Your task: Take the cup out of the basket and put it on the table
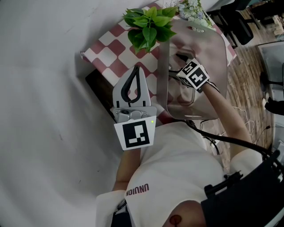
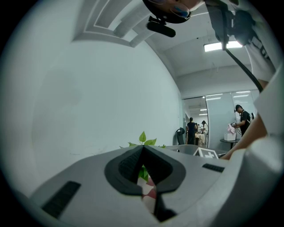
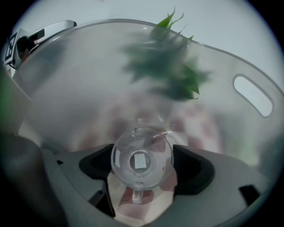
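Observation:
A clear glass cup with a white sticker at its centre and its handle pointing down sits between the dark pads of my right gripper, which is shut on it. That gripper reaches inside a frosted translucent basket, whose wall fills the right gripper view. I cannot make out the cup in the head view. My left gripper hangs over the table's near edge, left of the basket, shut with nothing in it; its tips meet.
The basket stands on a table with a red-and-white checked cloth. A leafy green plant stands just behind the basket, with pale flowers further back. A white wall is at the left. Black chairs stand at the right.

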A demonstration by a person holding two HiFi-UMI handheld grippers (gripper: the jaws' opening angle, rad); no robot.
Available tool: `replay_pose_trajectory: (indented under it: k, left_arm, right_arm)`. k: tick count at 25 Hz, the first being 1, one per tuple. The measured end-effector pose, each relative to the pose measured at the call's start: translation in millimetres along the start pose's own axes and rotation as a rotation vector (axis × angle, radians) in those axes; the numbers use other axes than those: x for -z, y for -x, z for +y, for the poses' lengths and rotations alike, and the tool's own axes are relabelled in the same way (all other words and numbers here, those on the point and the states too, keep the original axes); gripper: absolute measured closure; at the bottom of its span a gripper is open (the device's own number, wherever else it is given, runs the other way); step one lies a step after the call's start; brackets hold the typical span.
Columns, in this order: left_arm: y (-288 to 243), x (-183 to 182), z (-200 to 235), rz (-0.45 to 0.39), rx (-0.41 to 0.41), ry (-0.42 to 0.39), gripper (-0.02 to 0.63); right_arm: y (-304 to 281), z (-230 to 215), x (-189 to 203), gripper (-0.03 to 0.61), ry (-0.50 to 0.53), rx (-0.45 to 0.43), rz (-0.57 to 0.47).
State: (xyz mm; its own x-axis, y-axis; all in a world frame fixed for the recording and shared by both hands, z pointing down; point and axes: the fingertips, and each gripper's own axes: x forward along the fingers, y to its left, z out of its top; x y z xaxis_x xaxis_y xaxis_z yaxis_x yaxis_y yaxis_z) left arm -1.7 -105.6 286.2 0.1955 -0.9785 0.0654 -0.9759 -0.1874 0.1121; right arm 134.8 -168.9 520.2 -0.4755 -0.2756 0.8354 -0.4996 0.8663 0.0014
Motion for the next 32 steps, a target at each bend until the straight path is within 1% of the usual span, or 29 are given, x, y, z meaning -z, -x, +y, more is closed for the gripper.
replay_pose_trajectory:
  k: [6, 14, 19, 32]
  left_arm:
    - [0.2, 0.2, 2.6, 0.003, -0.007, -0.003, 0.604]
    - [1.1, -0.5, 7.1, 0.002, -0.019, -0.005, 0.604]
    - [1.7, -1.0, 8.9, 0.001, -0.025, -0.004, 0.604]
    - [1.4, -1.6, 11.3, -0.003, -0.032, 0.0, 0.604]
  right_arm:
    - [0.5, 2.3, 2.4, 0.17, 0.034, 0.011, 0.026]
    - [4.2, 4.7, 4.4, 0.17, 0.043, 0.007, 0.045]
    - [6.2, 6.1, 5.2, 0.17, 0.034, -0.009, 0.048]
    - [23.8, 2.0, -4.5, 0.17, 0.06, 0.018, 0.035]
